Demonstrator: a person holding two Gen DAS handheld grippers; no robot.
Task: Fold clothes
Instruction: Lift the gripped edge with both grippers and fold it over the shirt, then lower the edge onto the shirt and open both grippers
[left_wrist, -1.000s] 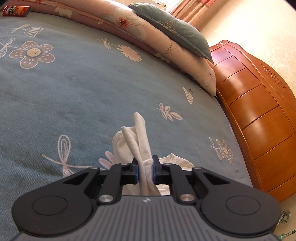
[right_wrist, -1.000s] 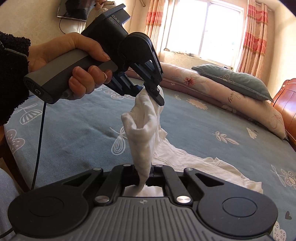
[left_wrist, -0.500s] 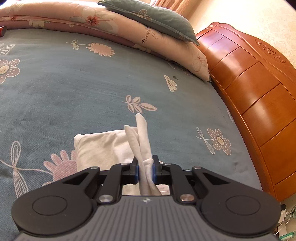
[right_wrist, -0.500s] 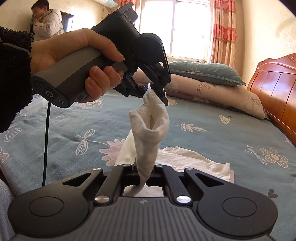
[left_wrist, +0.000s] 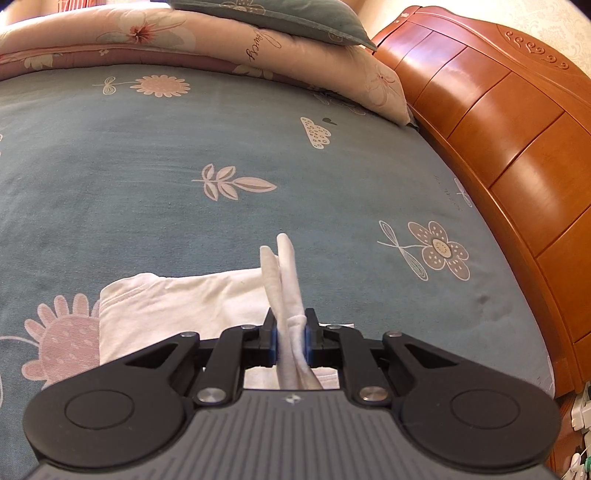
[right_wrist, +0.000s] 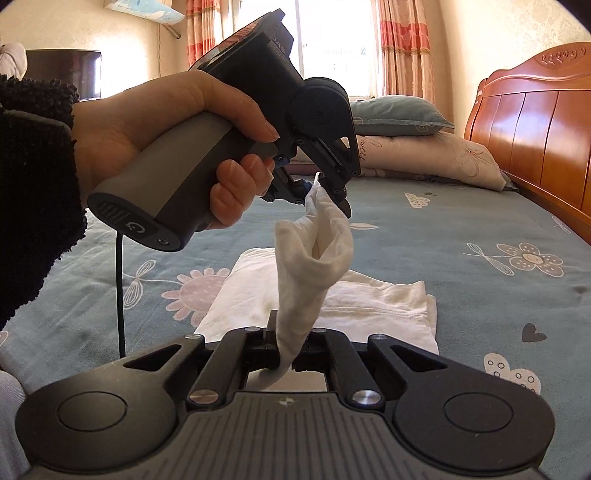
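A white garment (right_wrist: 369, 306) lies partly folded on the blue flowered bedspread (right_wrist: 461, 221); it also shows in the left wrist view (left_wrist: 177, 302). One edge of it is lifted off the bed between both grippers. My left gripper (left_wrist: 290, 332) is shut on that edge, and two strips of cloth stick out past its fingers. In the right wrist view the left gripper (right_wrist: 325, 192) hangs above the garment, held by a hand. My right gripper (right_wrist: 288, 350) is shut on the other end of the lifted edge, low over the bed.
A wooden headboard (left_wrist: 498, 147) runs along the bed's right side, also seen in the right wrist view (right_wrist: 535, 129). Pillows (left_wrist: 258, 44) and a rolled quilt lie at the far end. A black cable (right_wrist: 120, 295) hangs from the left gripper's handle.
Both grippers have carried the lifted edge toward the headboard side. The garment below has been drawn from a spread heap into a flatter, more compact rectangle. Both grips held.
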